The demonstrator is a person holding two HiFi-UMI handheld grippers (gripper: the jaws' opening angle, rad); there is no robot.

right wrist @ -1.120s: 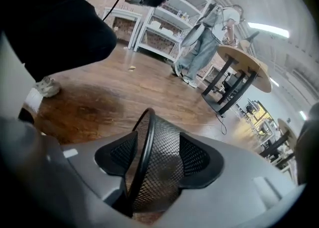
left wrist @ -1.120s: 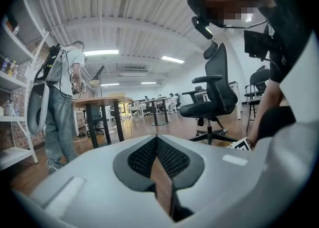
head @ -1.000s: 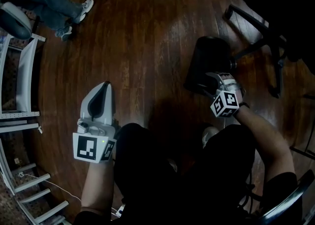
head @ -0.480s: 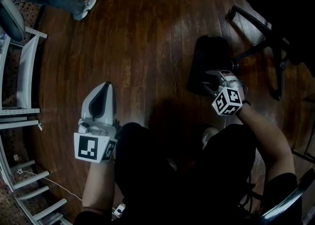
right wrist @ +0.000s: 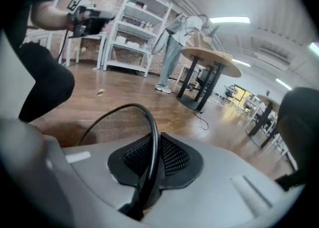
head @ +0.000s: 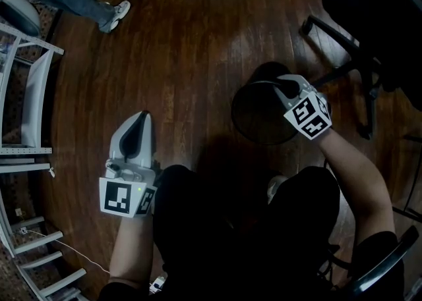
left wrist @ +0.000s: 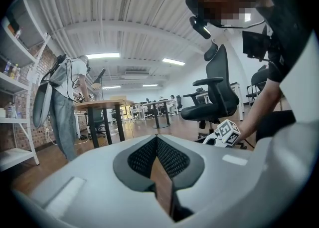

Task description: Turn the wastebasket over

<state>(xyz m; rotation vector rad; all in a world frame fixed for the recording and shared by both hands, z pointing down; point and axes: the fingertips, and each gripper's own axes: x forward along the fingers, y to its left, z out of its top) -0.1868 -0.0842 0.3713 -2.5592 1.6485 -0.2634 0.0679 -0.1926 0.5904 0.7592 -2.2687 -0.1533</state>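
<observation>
My head camera looks steeply down onto the wood floor (head: 198,62), while cameras on my left gripper (head: 140,116) and right gripper (head: 282,85) sit close behind their jaws, facing across the room, both catching the round table (left wrist: 102,104) and standing person (left wrist: 62,107).

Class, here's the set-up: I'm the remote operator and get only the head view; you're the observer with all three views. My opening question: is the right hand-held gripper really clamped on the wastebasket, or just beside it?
Observer: Clamped. The right hand-held gripper has just been closing its jaws, and the right gripper view shows its pads pressing on the black rim of the wastebasket, which runs between them.
Operator: Solid wall or mesh?
Observer: Mesh; the floor shows through it.
Operator: Whose legs are top-left?
Observer: A person standing at a wooden table.
</observation>
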